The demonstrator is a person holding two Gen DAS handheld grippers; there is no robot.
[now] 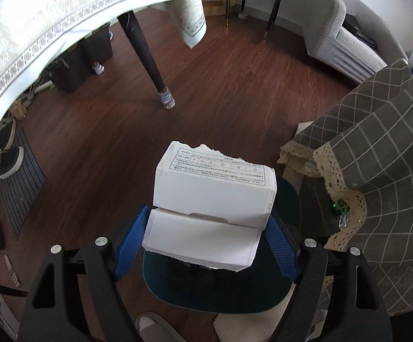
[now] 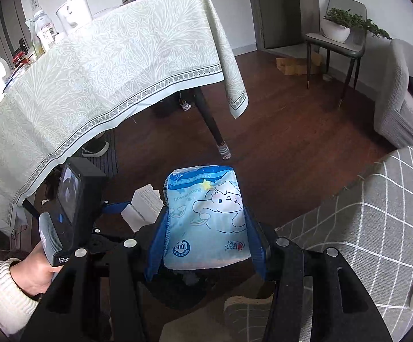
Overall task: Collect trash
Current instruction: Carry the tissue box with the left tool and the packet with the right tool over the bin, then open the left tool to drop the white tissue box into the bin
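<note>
White cardboard, torn: my left claw (image 1: 206,245) was clamped on the box (image 1: 212,196), directly above the dark green bin (image 1: 215,293) on the floor. My right claw (image 2: 206,236) gripped the blue wrapper (image 2: 206,216) just beside it. Best to centre each piece over the bin's mouth before releasing, box first. Box table print too small to read; wrapper showed "100".

The torn box (image 1: 210,208) at lower centre is white with a black printed table. The packet (image 2: 206,219) is light blue with a white cartoon figure and a yellow star. Both sets of gripper pads (image 1: 129,245) are blue. Upper left, the tablecloth (image 2: 106,65) is pale green, leaf-patterned. At right, a grey cloth (image 1: 392,171) has white grid lines. The bin (image 1: 215,293) beneath looks dark teal, perhaps.
</note>
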